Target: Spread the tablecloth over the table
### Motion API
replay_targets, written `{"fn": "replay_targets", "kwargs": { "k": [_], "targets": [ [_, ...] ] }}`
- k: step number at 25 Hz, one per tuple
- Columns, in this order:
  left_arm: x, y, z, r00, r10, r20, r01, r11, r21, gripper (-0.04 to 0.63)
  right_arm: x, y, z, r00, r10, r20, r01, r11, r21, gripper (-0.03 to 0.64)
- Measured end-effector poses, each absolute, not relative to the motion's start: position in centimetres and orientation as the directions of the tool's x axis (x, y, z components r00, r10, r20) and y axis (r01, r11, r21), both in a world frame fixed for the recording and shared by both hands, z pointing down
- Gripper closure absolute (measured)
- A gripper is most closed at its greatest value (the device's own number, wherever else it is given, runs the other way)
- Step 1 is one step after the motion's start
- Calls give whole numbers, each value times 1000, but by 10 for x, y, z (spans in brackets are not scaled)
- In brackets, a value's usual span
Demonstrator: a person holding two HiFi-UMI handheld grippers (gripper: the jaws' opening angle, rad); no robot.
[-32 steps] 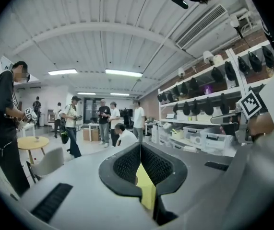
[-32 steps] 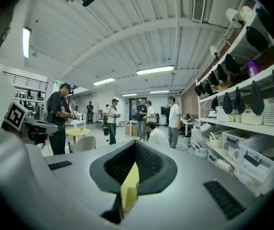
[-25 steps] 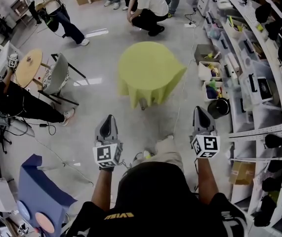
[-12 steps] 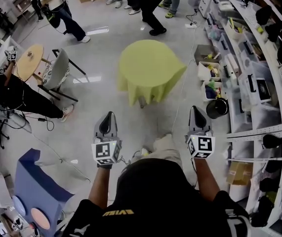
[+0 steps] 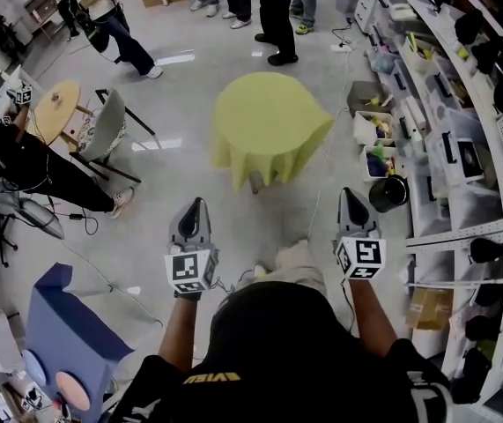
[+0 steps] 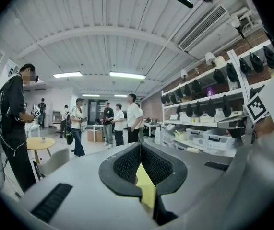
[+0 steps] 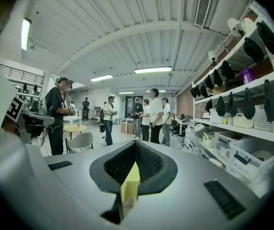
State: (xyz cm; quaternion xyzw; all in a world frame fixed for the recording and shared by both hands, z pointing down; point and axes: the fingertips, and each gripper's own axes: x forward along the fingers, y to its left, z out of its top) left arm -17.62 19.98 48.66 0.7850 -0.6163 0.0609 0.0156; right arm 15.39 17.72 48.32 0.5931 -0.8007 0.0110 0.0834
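A yellow-green tablecloth (image 5: 269, 122) covers a small round table in the middle of the floor and hangs in folds round its sides. My left gripper (image 5: 196, 205) and right gripper (image 5: 351, 194) are held side by side in front of me, a good way short of the table, both pointing toward it. Both are shut with nothing in them. In the left gripper view the left gripper (image 6: 140, 147) has its pads meeting at the tip, and the tablecloth (image 6: 147, 188) shows as yellow through the gap below. The right gripper (image 7: 135, 145) frames the same tablecloth (image 7: 129, 186).
Storage shelves (image 5: 462, 148) with bins run along the right, with a black bucket (image 5: 388, 192) at their foot. A grey chair (image 5: 101, 135) and a round wooden table (image 5: 50, 113) stand at the left. Several people (image 5: 277, 7) stand beyond the covered table. A blue box (image 5: 66, 342) sits near left.
The person who crouched beyond the covered table has stood up. Both grippers stay shut and keep about the same places.
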Motion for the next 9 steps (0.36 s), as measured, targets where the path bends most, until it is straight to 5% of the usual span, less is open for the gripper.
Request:
{"fn": "replay_targets", "kwargs": {
  "k": [9],
  "targets": [
    [-181, 203, 488, 227, -967, 117, -972, -233, -34, 577, 132, 178, 483, -333, -930, 154, -934, 348, 86, 617]
  ]
}}
